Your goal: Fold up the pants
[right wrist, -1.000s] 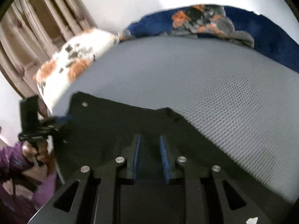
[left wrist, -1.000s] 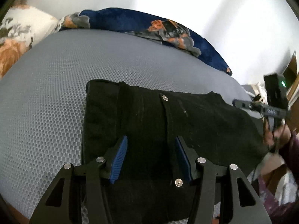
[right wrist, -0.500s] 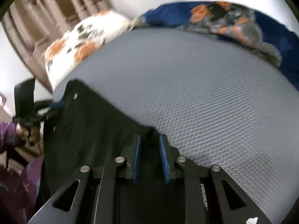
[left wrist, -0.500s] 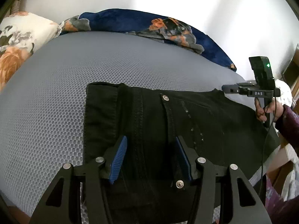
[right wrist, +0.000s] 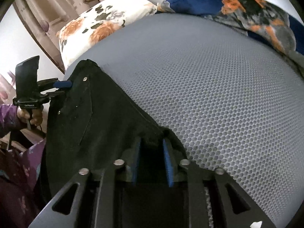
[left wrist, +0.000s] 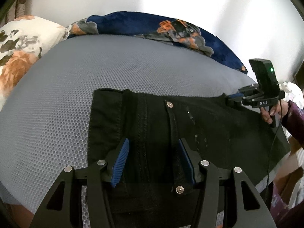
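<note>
Black pants (left wrist: 152,125) lie flat on the grey mesh bed cover, waist edge toward the back, with metal rivets showing. My left gripper (left wrist: 153,146) is open over the pants, a blue pad on each side of a seam, gripping nothing. In the right wrist view the pants (right wrist: 91,121) run from the left gripper (right wrist: 62,87) at far left to my right gripper (right wrist: 151,142), which is shut on the far corner of the fabric. The right gripper also shows in the left wrist view (left wrist: 235,97), pinching the pants' right corner.
A grey mesh bed cover (left wrist: 57,98) (right wrist: 218,87) lies under everything. A floral pillow (left wrist: 17,45) (right wrist: 98,28) lies at the left back. A blue floral blanket (left wrist: 171,30) (right wrist: 256,15) lies along the wall. The bed edge is close on my side.
The right gripper has carried the pants' corner up and back over the bed, pulling the fabric straighter. The left gripper has stayed open over the waist area.
</note>
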Motion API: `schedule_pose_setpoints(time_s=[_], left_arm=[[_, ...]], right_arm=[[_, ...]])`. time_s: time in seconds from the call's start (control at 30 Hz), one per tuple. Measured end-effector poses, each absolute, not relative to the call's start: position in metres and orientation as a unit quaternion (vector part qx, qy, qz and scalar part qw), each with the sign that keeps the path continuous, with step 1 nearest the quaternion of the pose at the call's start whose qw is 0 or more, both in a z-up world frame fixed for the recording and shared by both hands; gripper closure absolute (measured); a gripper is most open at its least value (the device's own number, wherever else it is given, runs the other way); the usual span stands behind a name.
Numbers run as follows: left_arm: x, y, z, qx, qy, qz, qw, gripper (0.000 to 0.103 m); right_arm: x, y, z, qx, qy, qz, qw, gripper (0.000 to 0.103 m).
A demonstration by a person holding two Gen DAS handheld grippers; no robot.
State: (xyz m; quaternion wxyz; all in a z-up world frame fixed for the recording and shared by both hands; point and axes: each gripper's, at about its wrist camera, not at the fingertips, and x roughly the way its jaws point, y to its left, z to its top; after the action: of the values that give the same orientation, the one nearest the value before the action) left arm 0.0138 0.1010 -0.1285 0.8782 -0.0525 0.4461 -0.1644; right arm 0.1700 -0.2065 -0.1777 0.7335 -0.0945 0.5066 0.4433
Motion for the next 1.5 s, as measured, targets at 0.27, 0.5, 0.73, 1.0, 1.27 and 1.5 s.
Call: schedule_pose_setpoints(time_s=[0.27, 0.5, 0.73, 1.0, 1.27, 1.5], left_arm=[[0.015, 0.109, -0.119, -0.054, 0.432, -0.126, 0.892, 0.049], [0.036, 0.121, -0.107, -0.067, 0.382, -0.076, 0.919, 0.037], [0.045, 0.134, -0.111, -0.082, 0.378, -0.052, 0.921, 0.033], [0.079, 0.173, -0.086, -0.040, 0.304, 0.046, 0.951, 0.033], [0.083, 0.198, -0.122, -0.092, 0.374, 0.066, 0.921, 0.034], [0.041, 0.167, -0.102, -0.054, 0.374, -0.032, 0.925, 0.034]], right_arm=[[0.168, -0.228, -0.166, -0.009, 0.467, 0.442, 0.766, 0.096], [0.183, -0.257, -0.183, 0.102, 0.456, 0.390, 0.793, 0.097], [0.196, -0.258, -0.197, 0.116, 0.496, 0.384, 0.770, 0.097], [0.196, -0.285, -0.202, 0.161, 0.490, 0.400, 0.758, 0.096], [0.194, -0.278, -0.200, 0.151, 0.490, 0.390, 0.765, 0.096], [0.194, -0.267, -0.196, 0.145, 0.485, 0.370, 0.779, 0.096]])
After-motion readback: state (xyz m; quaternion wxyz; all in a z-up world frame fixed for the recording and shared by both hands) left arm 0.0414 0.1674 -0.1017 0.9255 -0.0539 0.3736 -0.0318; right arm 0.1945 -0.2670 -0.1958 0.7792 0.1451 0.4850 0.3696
